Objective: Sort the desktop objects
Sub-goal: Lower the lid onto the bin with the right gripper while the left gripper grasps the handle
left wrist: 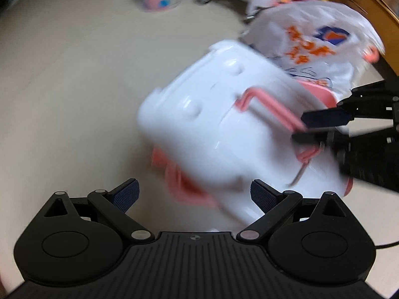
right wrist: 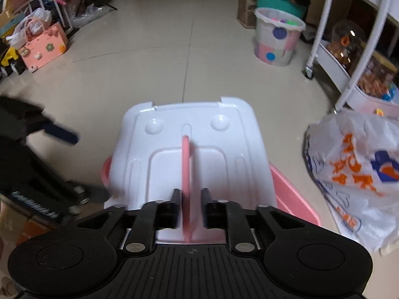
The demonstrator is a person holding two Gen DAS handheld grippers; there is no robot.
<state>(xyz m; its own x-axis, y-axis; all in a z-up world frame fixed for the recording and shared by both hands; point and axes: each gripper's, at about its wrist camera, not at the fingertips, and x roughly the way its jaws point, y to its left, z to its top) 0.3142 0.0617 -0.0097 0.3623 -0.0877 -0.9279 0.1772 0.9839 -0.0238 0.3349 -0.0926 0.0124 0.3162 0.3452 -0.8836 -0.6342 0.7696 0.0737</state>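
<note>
Right fingers (right wrist: 190, 205) clamp box's (right wrist: 189, 149) pink handle (right wrist: 185, 174); left fingers (left wrist: 194, 195) apart beside it.

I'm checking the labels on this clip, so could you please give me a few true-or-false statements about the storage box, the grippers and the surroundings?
1. The right gripper has the pink plastic carry handle of the white-lidded pink storage box between its fingers. True.
2. The left gripper is clamped on the box's lid. False: its fingers are spread wide with nothing between them.
3. A white plastic shopping bag with orange lettering lies to the right of the box in the right wrist view. True.
4. The polka-dot bin stands on top of the box's lid. False: it stands on the floor, far behind the box.
</note>
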